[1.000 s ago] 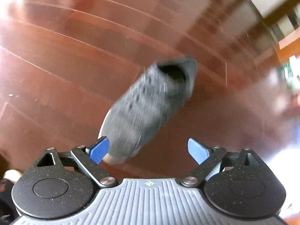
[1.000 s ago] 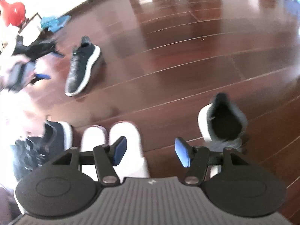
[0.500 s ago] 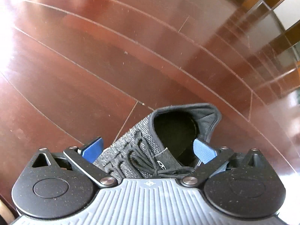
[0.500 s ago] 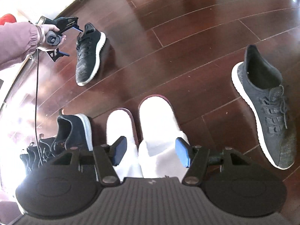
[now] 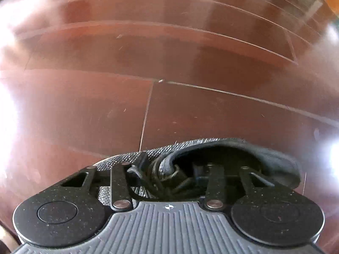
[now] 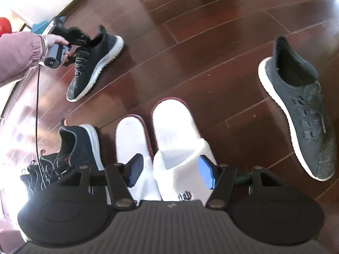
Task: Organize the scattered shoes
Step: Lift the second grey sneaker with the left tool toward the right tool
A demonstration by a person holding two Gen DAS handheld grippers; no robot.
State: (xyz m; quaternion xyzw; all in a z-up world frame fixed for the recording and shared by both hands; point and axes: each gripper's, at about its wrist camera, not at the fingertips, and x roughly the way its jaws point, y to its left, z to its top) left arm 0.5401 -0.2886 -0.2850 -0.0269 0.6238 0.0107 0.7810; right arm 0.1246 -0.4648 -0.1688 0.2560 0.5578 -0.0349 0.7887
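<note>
Your left claw [image 5: 169,175] sits at the bottom centre of the left wrist view, its fingers drawn close together over the tongue and laces at the collar of the dark knit sneaker [image 5: 211,150]. The blue pads are hidden in the shoe's opening, so judge it clamped on the collar from the narrow linkage, not from seeing the pads. From the right wrist view that same sneaker [image 6: 93,63] lies at the upper left of the frame on the wooden floor [image 6: 190,42], heel toward the top, toe toward the lower left, with your left hand [image 6: 57,42] at its heel end.

Your right claw [image 6: 169,170] is spread wide and holds nothing. It hovers at the bottom centre over the toe end of the right one of two white slippers [image 6: 175,131], which lie side by side.

The relation that matters is between the clamped sneaker and its likely mate, the grey knit sneaker [image 6: 296,105] at the right edge. The two are well apart, with the slippers between them. The grey one's long axis runs from upper left to lower right, heel up. It lies nearer your right claw, just to its right. A navy sneaker [image 6: 82,144] sits at the lower left beside the slippers.
</note>
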